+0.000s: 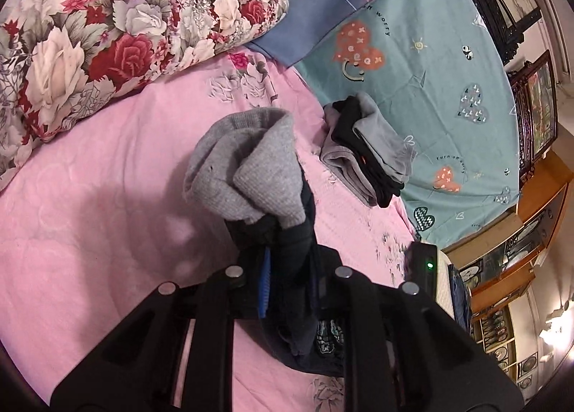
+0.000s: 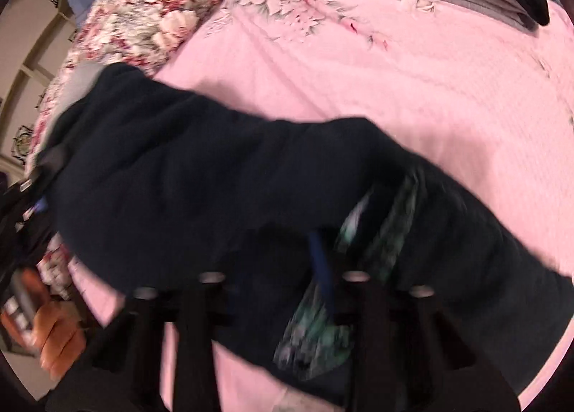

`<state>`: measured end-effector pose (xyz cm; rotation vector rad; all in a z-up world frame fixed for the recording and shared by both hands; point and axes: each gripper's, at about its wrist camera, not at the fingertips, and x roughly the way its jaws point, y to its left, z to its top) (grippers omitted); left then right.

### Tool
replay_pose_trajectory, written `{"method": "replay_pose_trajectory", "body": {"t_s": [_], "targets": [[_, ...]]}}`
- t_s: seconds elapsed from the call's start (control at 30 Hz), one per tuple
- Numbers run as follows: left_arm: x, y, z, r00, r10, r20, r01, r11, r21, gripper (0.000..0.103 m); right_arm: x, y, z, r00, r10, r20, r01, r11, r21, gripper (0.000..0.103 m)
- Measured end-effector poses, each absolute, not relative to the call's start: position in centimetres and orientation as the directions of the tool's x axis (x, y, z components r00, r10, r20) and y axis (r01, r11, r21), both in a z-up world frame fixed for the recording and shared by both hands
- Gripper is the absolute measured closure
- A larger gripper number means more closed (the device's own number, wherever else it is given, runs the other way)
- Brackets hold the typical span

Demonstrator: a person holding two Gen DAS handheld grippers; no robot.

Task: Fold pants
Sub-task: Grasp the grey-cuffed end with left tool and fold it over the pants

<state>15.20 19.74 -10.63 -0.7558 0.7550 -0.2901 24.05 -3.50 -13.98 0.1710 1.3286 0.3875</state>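
Both hand-held grippers, left (image 1: 283, 232) and right (image 2: 323, 254), clamp the dark pants (image 2: 215, 175) above the bed (image 1: 107, 197), mid-fold; next, lay them flat.

Dark pants (image 2: 201, 175) bunched, grey lining out

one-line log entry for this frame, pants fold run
stage: mid-fold | left gripper: shut on dark pants, grey lining bunched above | right gripper: appears shut on pants, blurred | pants: lifted over pink bedspread | folded stack: beside
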Motion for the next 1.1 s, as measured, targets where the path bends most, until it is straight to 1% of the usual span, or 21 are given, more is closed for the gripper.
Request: {"method": "replay_pose_trajectory", "body": {"t_s": [0.13,0.2,0.3,0.37,0.43,0.5,0.57,0.73,0.83,0.97,1.03,1.1], "targets": [[15.5,19.0,-10.4,0.694,-0.51,-0.509,0.014,0.715,-0.699,0.086,24.1,-2.9,-14.9,0.169,0.357,-0.919,-0.178,0.928,0.328,0.09],[15.6,17.9,-10.0,0.688,-0.506,-0.521,0.038,0.741,-0.67,0.086,24.3,-3.1,-15.0,0.167,0.363,-0.916,-0.175,0.926,0.335,0.09],[15.8,15.9,-9.6,0.665,-0.503,-0.552,0.061,0.773,-0.631,0.086,23.9,-4.9,-13.7,0.147,0.442,-0.885,-0.134,0.895,0.425,0.09],[15.9,14.6,-9.5,0.654,-0.492,-0.575,0.07,0.796,-0.601,0.087,22.7,-6.7,-11.3,0.202,0.457,-0.867,-0.141,0.889,0.436,0.09],[15.9,13.1,-9.2,0.64,-0.506,-0.578,0.098,0.8,-0.591,0.089,21.0,-9.5,-8.7,0.264,0.46,-0.848,-0.138,0.888,0.439,0.089],[15.6,11.5,-8.7,0.631,-0.523,-0.573,0.14,0.804,-0.578,0.089,19.2,-12.4,-6.9,0.309,0.465,-0.83,-0.112,0.884,0.454,0.085],[14.9,8.7,-7.7,0.616,-0.538,-0.575,0.205,0.814,-0.543,0.09,16.4,-16.4,-5.3,0.368,0.456,-0.811,-0.063,0.882,0.467,0.085],[12.9,0.6,-6.5,0.554,-0.574,-0.603,0.361,0.819,-0.447,0.09,10.3,-23.3,-3.8,0.457,0.439,-0.773,0.016,0.865,0.501,0.084],[11.8,-4.2,-7.7,0.491,-0.588,-0.643,0.432,0.805,-0.407,0.09,7.1,-26.9,-4.1,0.494,0.428,-0.757,0.077,0.846,0.527,0.083],[11.8,-9.6,-12.2,0.358,-0.56,-0.747,0.463,0.801,-0.379,0.09,4.3,-30.4,-6.1,0.491,0.417,-0.765,0.147,0.826,0.545,0.082],[11.6,-10.9,-14.0,0.312,-0.545,-0.779,0.476,0.799,-0.368,0.09,3.7,-31.1,-7.4,0.476,0.424,-0.771,0.17,0.815,0.553,0.082],[11.2,-11.6,-14.9,0.309,-0.506,-0.805,0.489,0.811,-0.322,0.088,3.5,-31.2,-8.5,0.459,0.434,-0.775,0.181,0.809,0.56,0.082]]}}
